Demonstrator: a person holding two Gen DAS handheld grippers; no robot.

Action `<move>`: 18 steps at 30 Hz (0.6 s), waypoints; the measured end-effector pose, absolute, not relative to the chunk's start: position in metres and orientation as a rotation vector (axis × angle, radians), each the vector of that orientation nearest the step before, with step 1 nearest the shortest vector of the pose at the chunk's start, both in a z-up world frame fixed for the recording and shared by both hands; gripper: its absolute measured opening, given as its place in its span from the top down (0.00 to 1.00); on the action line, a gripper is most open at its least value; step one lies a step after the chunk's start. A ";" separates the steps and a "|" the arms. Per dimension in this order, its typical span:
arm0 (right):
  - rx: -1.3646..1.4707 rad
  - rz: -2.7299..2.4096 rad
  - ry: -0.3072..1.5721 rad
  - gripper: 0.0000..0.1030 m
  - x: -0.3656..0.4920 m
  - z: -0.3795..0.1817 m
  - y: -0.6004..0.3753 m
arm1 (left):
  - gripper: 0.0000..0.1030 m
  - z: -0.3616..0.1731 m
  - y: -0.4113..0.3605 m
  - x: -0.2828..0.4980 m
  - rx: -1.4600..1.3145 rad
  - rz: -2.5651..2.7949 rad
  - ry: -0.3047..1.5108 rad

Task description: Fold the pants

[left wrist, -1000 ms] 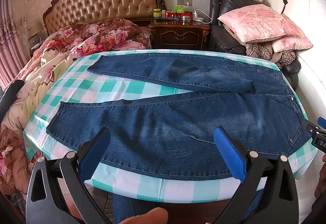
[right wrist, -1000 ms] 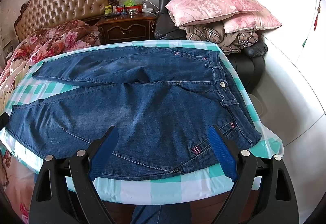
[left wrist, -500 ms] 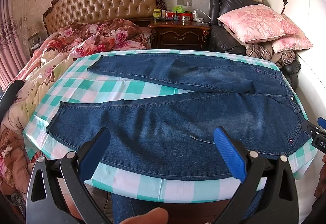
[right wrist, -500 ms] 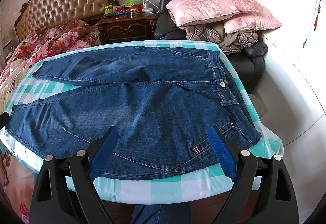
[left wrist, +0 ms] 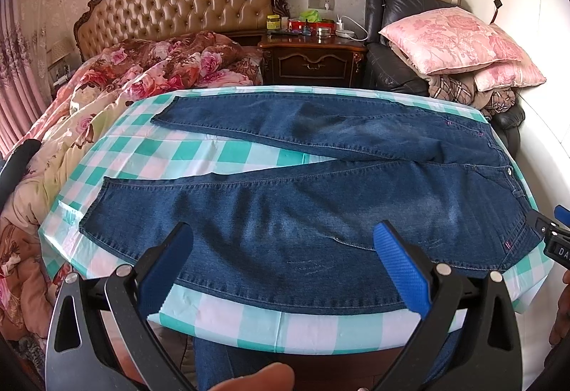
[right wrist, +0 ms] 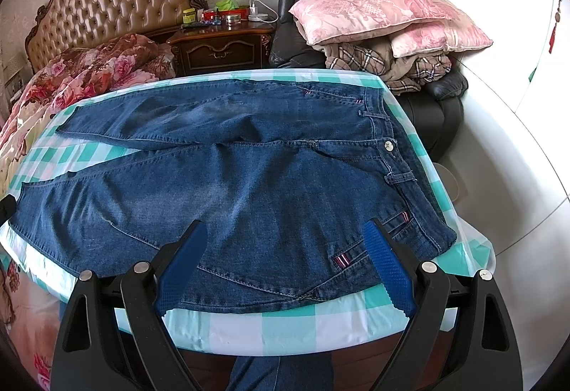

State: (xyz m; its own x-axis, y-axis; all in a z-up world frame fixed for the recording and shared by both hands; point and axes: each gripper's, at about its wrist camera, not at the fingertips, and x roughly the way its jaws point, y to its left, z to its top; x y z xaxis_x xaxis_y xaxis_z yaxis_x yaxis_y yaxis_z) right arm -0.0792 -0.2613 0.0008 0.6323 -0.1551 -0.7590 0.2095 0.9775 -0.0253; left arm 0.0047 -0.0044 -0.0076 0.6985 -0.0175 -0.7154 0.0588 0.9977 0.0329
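A pair of dark blue jeans [left wrist: 320, 198] lies flat on a table with a green and white checked cloth [left wrist: 171, 156], both legs spread toward the left, the waist at the right. My left gripper [left wrist: 281, 241] hovers open over the near leg by the table's front edge, nothing between its blue pads. In the right wrist view the jeans [right wrist: 249, 184] show their waistband and button [right wrist: 389, 145] at the right. My right gripper [right wrist: 285, 245] stands open above the hip and pocket area, holding nothing. Its tip [left wrist: 555, 234] shows at the right edge of the left wrist view.
A bed with a floral quilt [left wrist: 117, 77] and tufted headboard lies left behind the table. A dark wooden nightstand [left wrist: 313, 56] with jars stands at the back. A black armchair piled with pink pillows [left wrist: 452, 38] and a plaid blanket sits back right. White cabinets [right wrist: 498, 35] line the right.
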 end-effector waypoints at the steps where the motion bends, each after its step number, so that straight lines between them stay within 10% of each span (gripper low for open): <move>1: 0.068 -0.208 0.862 0.16 -0.079 0.001 -0.261 | 0.01 -0.007 -0.004 0.005 0.053 -0.044 0.797; 18: 0.068 -0.211 0.865 0.16 -0.080 -0.002 -0.261 | 0.01 -0.009 -0.005 0.005 0.053 -0.046 0.800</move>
State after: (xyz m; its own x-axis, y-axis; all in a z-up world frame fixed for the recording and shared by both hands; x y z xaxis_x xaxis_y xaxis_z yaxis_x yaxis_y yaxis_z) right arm -0.0804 -0.2614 -0.0016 0.6294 -0.1565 -0.7612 0.2115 0.9770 -0.0260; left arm 0.0050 -0.0049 -0.0090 0.6959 -0.0216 -0.7178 0.0615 0.9977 0.0297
